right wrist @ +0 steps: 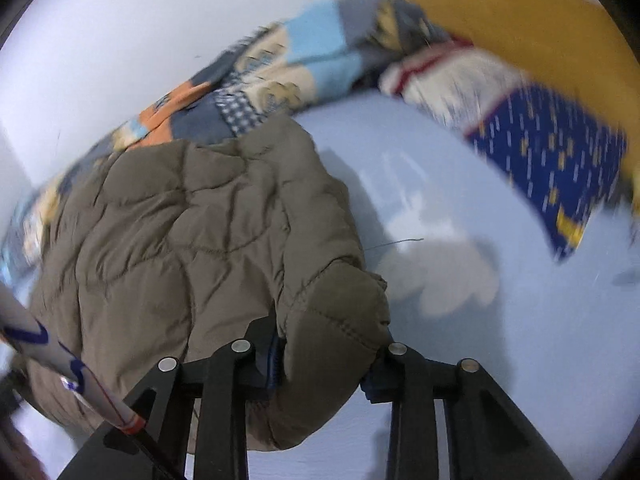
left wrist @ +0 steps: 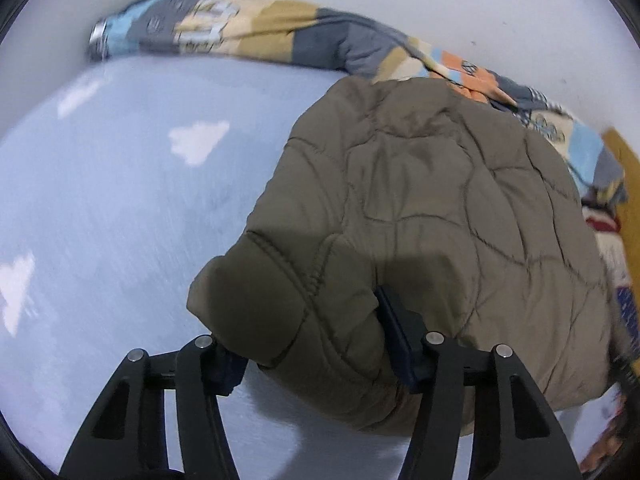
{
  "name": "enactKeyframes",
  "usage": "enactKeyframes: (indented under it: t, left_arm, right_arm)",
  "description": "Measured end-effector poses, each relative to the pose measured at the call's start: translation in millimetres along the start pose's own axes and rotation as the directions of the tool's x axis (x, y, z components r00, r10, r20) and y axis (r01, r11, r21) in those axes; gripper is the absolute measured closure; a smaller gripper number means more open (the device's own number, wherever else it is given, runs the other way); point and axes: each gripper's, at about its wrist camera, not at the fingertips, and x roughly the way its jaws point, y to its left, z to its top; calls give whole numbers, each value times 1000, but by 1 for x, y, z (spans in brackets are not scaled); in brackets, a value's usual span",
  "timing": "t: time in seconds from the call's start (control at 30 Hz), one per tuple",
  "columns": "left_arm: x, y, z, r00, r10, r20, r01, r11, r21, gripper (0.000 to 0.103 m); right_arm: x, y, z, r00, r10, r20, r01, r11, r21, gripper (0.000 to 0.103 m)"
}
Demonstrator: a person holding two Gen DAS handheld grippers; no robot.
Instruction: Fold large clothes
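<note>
1. Two grippers, one jacket. The left gripper [left wrist: 316, 344] and the right gripper [right wrist: 324, 356] each have a corner of the olive quilted jacket [left wrist: 420, 184] between their fingers, pads pinching the puffy fabric instead of standing spread.
2. Jacket's location: lying on the light blue bed sheet [left wrist: 140, 200] with white cloud prints, already bunched into a thick wad. Its far edge sits right up against the patchwork blanket [left wrist: 248, 28] along the white wall.
3. Why hold both near corners? My guess is that it keeps the edge taut and level, so the whole edge can travel over the body in one go. Padded stuff like this flops and springs back if you only grab one side.
4. Right wrist view also shows a blue patterned cloth [right wrist: 552, 160] and a yellow board [right wrist: 520, 16] off to the side, well apart from the jacket, so there's room to lay the fold down.
5. Both views are smeary at the edges, so I can't tell how deep the fabric sits in the fingers. Looks like mid-fold to me, not finished.
</note>
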Motion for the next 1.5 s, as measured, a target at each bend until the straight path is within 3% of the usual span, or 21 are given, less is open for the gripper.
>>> enactKeyframes:
  t: [0.17,0.47,0.83,1.0,1.17,1.27,1.33,1.5]
  left_arm:
    - [-18,-3,0,999,12,37,-14,999,44,49]
    - [-79,3,-23,996,-21,85,15,997,73,50]
    - [-140,41,-126,995,-54,80,50,997,55,50]
    - [-126,54,-151,998,-53,16,53,999,-2,50]
    - [-107,84,-152,991,-106,-79,89,977,-192,38]
    - [-119,102,-152,986,-157,-58,136,954,-269,36]
    - [-128,107,-156,987,-158,-41,141,951,-277,36]
    - [-151,112,-160,995,-95,21,97,955,-281,35]
  right_arm:
    - [-22,14,1,998,-33,48,37,994,-104,73]
    - [-79,12,-8,996,2,86,9,993,-122,74]
    - [-154,-28,-80,996,74,46,-71,995,-64,73]
    - [-148,-61,-114,994,99,-44,-98,994,38,70]
    - [-114,-87,-125,972,150,-180,-115,974,193,54]
    - [-115,-120,-132,946,268,-184,-178,900,399,42]
    - [-122,-135,-137,940,297,-165,-189,861,472,38]
    - [-140,-151,-150,950,276,-145,-161,832,530,37]
